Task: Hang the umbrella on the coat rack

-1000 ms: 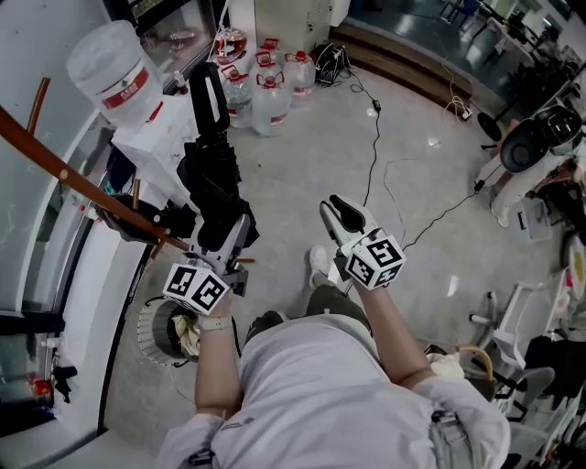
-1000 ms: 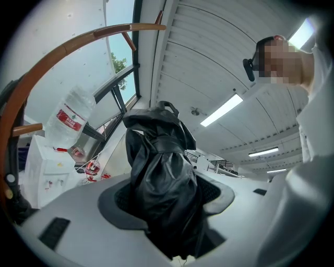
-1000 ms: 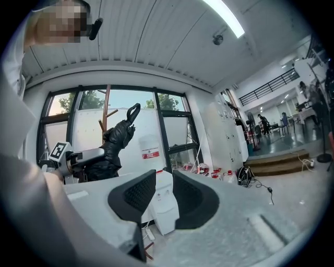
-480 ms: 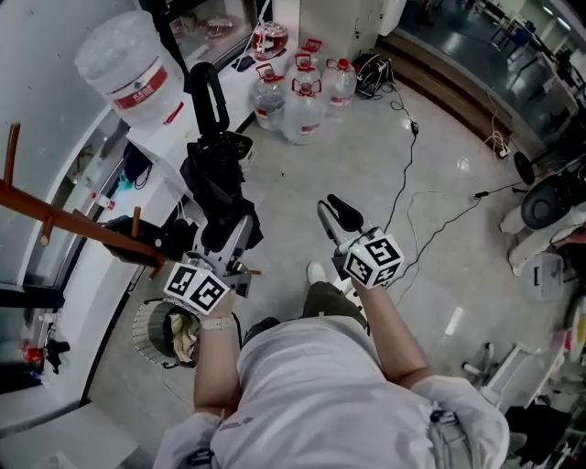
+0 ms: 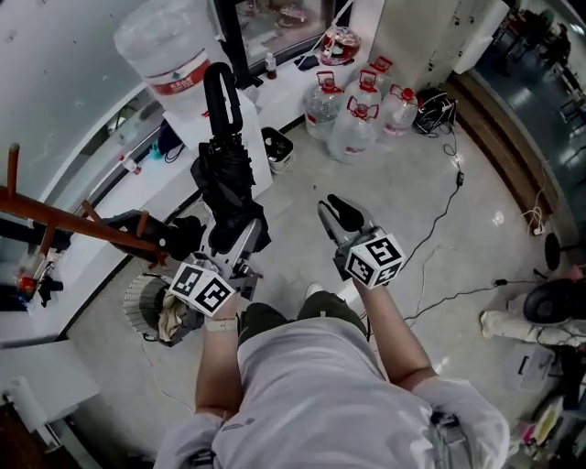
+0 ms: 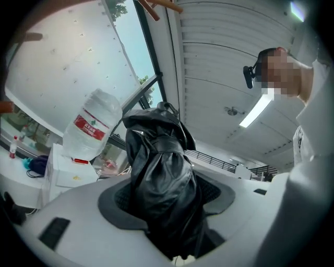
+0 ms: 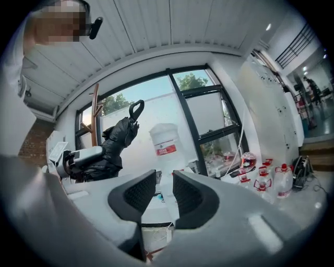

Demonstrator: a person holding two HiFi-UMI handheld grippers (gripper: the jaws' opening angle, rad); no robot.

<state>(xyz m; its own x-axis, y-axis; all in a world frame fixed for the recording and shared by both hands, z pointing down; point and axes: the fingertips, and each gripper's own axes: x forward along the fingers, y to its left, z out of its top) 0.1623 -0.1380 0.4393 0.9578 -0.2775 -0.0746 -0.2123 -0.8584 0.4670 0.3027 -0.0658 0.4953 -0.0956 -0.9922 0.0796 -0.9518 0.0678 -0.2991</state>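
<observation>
A folded black umbrella (image 5: 227,188) stands up between the jaws of my left gripper (image 5: 231,245), which is shut on its bundled canopy. Its looped black handle (image 5: 220,87) points away from me. In the left gripper view the canopy (image 6: 162,172) fills the space between the pads. The wooden coat rack (image 5: 78,224) slants across the left of the head view, a short way left of the umbrella; one of its pegs (image 6: 156,8) shows overhead. My right gripper (image 5: 342,213) hovers to the right, jaws a narrow gap apart and empty (image 7: 164,180).
A white water dispenser with a big bottle (image 5: 174,55) stands just beyond the umbrella by the window. Several water jugs (image 5: 359,114) sit on the floor at the back. A wire basket (image 5: 151,307) stands below the rack, and a black cable (image 5: 449,206) trails at right.
Both grippers have swung round with the person toward the window side. The jugs have slid right in the head view; the dispenser now sits straight ahead. The umbrella is still held.
</observation>
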